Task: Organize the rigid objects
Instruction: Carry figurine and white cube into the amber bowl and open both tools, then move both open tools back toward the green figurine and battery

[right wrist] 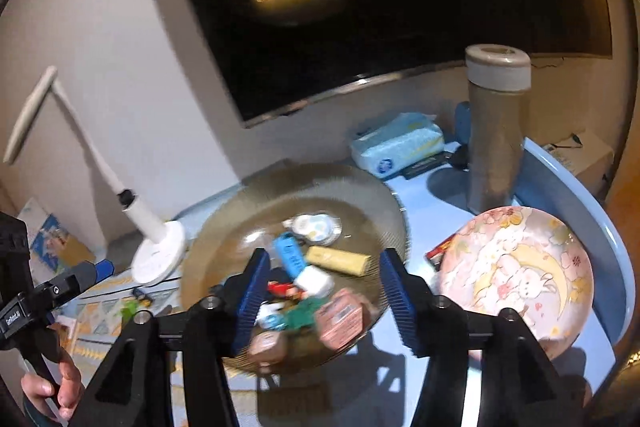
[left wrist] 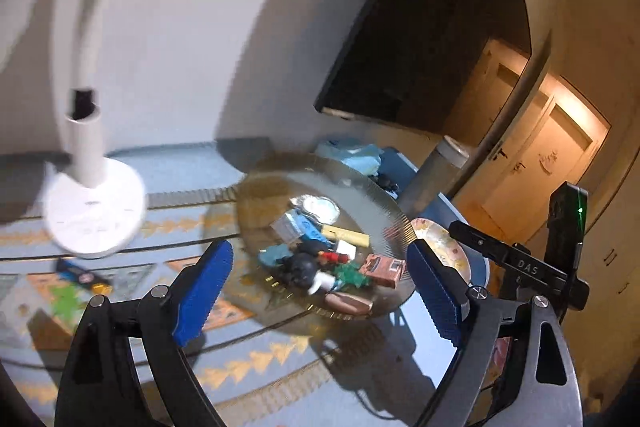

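Right now both tongs hang above the glass dish (right wrist: 224, 227), nothing gripped. My right gripper (right wrist: 320, 291) sits lower centre of its view, jaws spread wide and empty, framing the pile of small rigid objects (right wrist: 312, 283) heaped in the dish. My left gripper (left wrist: 320, 287) is likewise released, blue pads wide apart, aimed at the same pile from the lower middle of its frame.

Risks, as I judge them:
- Pieces are crowded and overlapping: the blue block (right wrist: 290, 255), yellow bar (right wrist: 340, 259) and brown box (right wrist: 340, 319) lie touching or nearly so. Closing on one could drag or flip a neighbour out over the rim.
- The dish looks smooth and shallow; a sideways push from a pad may skate it toward the pink plate (right wrist: 516, 279) at right, which sits just beside it.
- Both frames are motion-blurred, so my aim is unsteady.
- The beige flask (right wrist: 498, 131), upper right, stands tall near the plate; a wide swing could tip it.

Pose: both tools tilt downward and forward. My left hand (right wrist: 48, 383) shows at lower left of the right view, wrapped round its handle. White lamp (right wrist: 156, 247) stands left of the dish, apart from it
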Demonstrator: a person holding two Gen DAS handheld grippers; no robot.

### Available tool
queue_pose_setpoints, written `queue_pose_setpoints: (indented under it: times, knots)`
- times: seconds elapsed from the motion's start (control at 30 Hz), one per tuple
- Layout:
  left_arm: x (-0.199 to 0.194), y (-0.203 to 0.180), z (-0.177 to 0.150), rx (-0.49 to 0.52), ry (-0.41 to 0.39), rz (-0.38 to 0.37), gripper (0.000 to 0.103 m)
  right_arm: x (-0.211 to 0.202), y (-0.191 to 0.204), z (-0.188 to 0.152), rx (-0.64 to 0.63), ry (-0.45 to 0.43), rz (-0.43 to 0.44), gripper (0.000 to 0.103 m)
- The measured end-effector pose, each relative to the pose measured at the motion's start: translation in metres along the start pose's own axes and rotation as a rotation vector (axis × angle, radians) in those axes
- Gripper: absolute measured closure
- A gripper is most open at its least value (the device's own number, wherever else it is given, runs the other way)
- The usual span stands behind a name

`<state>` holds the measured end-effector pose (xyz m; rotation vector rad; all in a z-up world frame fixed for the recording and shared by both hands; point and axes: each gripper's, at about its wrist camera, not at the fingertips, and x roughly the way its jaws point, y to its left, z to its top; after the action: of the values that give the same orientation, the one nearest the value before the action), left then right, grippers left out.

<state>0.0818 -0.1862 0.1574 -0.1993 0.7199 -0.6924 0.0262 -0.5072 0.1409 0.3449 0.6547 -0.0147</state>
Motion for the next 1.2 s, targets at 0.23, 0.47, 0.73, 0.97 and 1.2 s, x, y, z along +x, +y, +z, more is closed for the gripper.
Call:
queue_pose_setpoints:
  times: [0.23, 0.47, 0.73, 0.97, 1.2]
  knots:
    - [-0.091, 0.020, -0.030, -0.015, -0.105, 0.058, 0.001, -0.031, 0.074, -0.025, -0.111, -0.009, 0.090, 0.026]
    - [-0.115, 0.081, -0.105, -0.088, -0.029, 0.269, 0.001, 0.006, 0.140, -0.111, -0.135, 0.143, 0.182, 0.009]
    - [-0.092, 0.149, -0.173, -0.198, 0.084, 0.417, 0.001, 0.062, 0.184, -0.185, -0.260, 0.230, 0.158, 0.009]
    - [-0.078, 0.150, -0.178, -0.176, 0.131, 0.478, 0.001, 0.073, 0.186, -0.190, -0.296, 0.235, 0.098, 0.009]
    - [-0.075, 0.145, -0.178, -0.130, 0.168, 0.535, 0.001, 0.084, 0.185, -0.193, -0.304, 0.299, 0.051, 0.009]
